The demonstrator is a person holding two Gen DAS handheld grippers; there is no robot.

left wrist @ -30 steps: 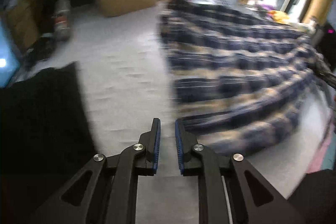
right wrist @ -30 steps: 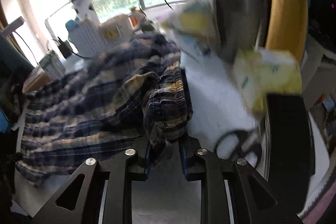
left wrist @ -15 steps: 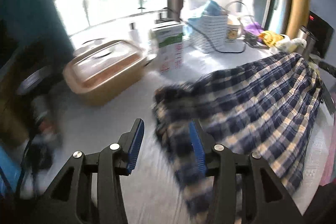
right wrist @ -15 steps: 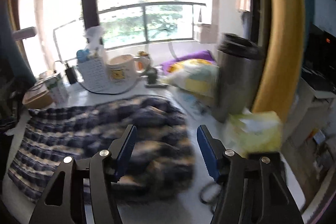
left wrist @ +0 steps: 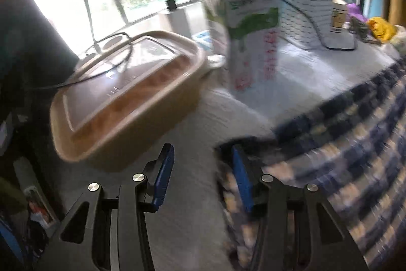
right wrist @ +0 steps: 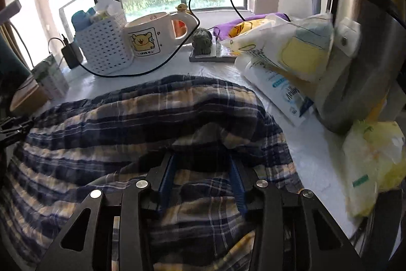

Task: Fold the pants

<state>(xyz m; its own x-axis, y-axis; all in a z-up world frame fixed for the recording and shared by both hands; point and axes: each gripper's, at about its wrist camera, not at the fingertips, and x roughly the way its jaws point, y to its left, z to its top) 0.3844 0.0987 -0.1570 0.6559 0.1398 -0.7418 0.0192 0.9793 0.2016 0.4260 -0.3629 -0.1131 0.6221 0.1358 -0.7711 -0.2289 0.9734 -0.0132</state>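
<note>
Pants (right wrist: 142, 123), navy-and-cream plaid, are lying bunched on the white table (right wrist: 312, 159), filling the lower middle of the right wrist view. Right gripper (right wrist: 201, 178) is sitting with both fingers spread wide, low over the fabric; a raised fold is sitting just ahead of the fingertips, cloth also showing between them, nothing pinched. Left gripper (left wrist: 203, 169) is also spread apart; the pants' (left wrist: 342, 156) edge is lying at its right finger (left wrist: 241, 177), blurred, contact hard to tell, while the left finger (left wrist: 163, 174) is hanging over bare table (left wrist: 187, 207). Tan lidded container (left wrist: 121, 95) is sitting just ahead-left of the left gripper, a green-and-white carton (left wrist: 248, 42) standing behind the pants. Beyond the pants in the right view: white basket (right wrist: 104, 45), bear mug (right wrist: 152, 37), plastic bags (right wrist: 286, 47), a steel pot (right wrist: 362, 62) at the right.
</note>
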